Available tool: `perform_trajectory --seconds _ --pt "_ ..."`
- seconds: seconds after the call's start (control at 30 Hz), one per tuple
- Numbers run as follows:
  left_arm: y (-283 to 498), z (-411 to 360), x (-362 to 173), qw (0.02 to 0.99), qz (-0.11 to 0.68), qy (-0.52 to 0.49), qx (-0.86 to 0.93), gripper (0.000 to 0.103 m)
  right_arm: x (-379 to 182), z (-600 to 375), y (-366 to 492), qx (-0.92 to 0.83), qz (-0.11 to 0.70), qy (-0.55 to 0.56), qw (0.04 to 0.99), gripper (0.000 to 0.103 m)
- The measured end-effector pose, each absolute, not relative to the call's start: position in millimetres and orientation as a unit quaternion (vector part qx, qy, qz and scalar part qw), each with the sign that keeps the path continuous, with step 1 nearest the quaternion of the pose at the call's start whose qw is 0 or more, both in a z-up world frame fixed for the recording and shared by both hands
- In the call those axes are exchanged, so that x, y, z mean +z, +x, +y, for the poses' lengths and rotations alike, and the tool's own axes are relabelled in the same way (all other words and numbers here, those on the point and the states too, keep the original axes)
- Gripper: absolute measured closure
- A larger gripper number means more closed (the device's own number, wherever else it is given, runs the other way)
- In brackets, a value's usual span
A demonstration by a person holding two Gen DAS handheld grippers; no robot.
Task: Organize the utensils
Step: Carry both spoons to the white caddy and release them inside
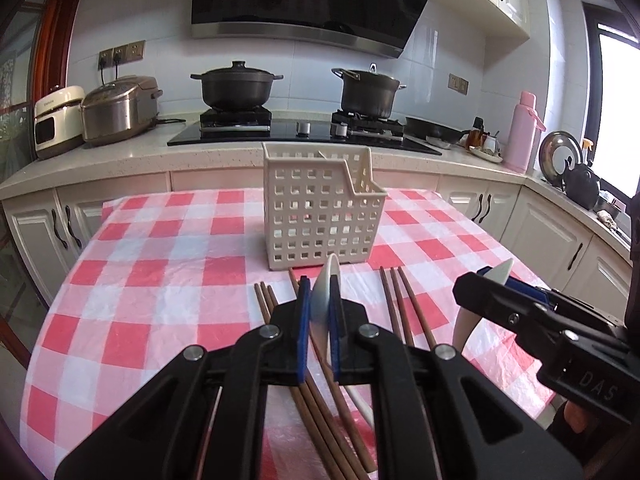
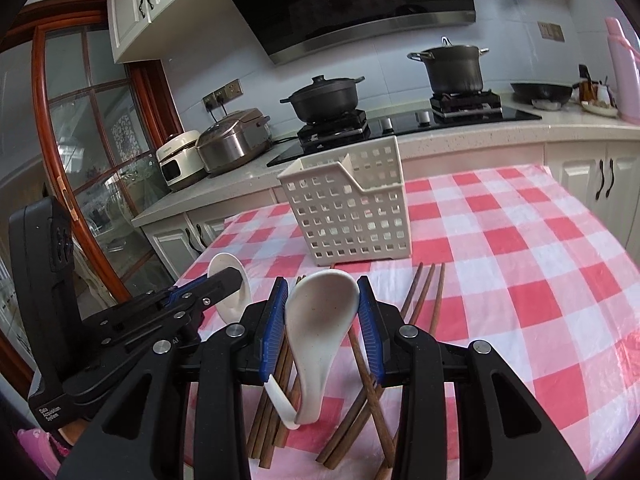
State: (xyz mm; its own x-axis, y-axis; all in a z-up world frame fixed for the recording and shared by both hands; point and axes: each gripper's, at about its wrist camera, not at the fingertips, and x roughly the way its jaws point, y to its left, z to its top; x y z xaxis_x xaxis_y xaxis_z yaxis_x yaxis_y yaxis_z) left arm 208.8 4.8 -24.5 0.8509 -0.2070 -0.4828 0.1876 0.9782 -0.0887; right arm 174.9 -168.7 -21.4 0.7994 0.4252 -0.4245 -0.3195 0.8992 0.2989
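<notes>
Both white spoons appear ceramic: rigid, glazed, slippery, breakable. Left gripper (image 1: 320, 320) fingers clamp one spoon (image 1: 323, 300) edge-on; right gripper (image 2: 323, 320) fingers clamp the other spoon (image 2: 320, 320) across its bowl; basket (image 2: 352, 216) at 12 o'clock.

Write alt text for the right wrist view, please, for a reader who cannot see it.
The right gripper is shut on a white ceramic spoon, bowl facing the camera, above brown chopsticks on a red-checked tablecloth. At left, the left gripper holds a second white spoon. A perforated white basket stands ahead.

A table covered in a red-and-white checked cloth (image 1: 160, 264) holds an upright cream perforated basket (image 1: 320, 216) and brown wooden chopsticks (image 1: 396, 300) lying before it.
</notes>
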Motion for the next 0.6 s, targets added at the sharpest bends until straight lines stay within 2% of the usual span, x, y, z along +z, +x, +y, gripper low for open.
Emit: perform_trajectory --seconds 0.6 --pt "248 8 24 0.973 0.213 -0.013 -0.089 0.095 20 -172 229 0.19 0.207 0.075 0.957 0.069"
